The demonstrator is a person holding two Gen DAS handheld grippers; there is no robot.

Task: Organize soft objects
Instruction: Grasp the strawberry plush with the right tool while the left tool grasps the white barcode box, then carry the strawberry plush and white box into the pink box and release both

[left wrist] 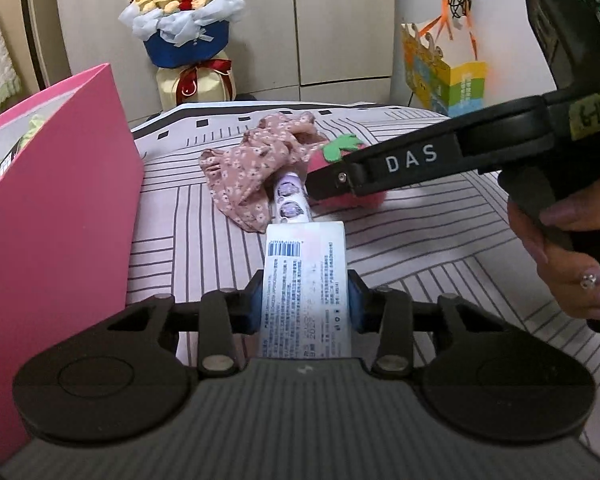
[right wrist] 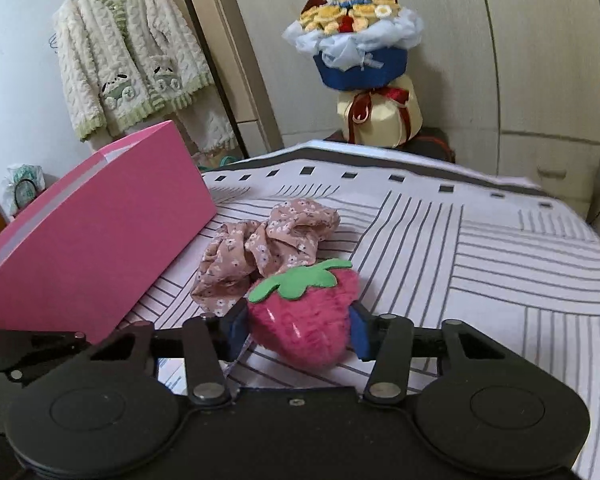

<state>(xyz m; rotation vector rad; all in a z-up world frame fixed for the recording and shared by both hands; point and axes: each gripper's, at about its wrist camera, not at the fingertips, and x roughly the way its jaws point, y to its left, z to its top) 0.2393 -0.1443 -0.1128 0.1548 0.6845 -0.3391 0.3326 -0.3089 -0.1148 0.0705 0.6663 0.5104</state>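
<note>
My left gripper [left wrist: 305,300] is shut on a white tube [left wrist: 304,280] with a printed label and purple pictures, held over the striped bed. My right gripper [right wrist: 298,330] is shut on a pink plush strawberry [right wrist: 304,320] with a green felt leaf, low on the bed; the strawberry [left wrist: 332,156] also shows in the left wrist view, partly hidden behind the right gripper's arm. A pink floral scrunchie [right wrist: 260,244] lies just beyond the strawberry; it also shows in the left wrist view [left wrist: 248,168]. A pink box [right wrist: 100,236] stands at the left, also seen in the left wrist view [left wrist: 56,216].
A flower bouquet [right wrist: 360,48] stands behind the bed's far edge. A fluffy cardigan [right wrist: 120,52] hangs at the back left. A colourful paper bag [left wrist: 444,76] hangs at the right. The striped bedcover [right wrist: 480,248] stretches to the right.
</note>
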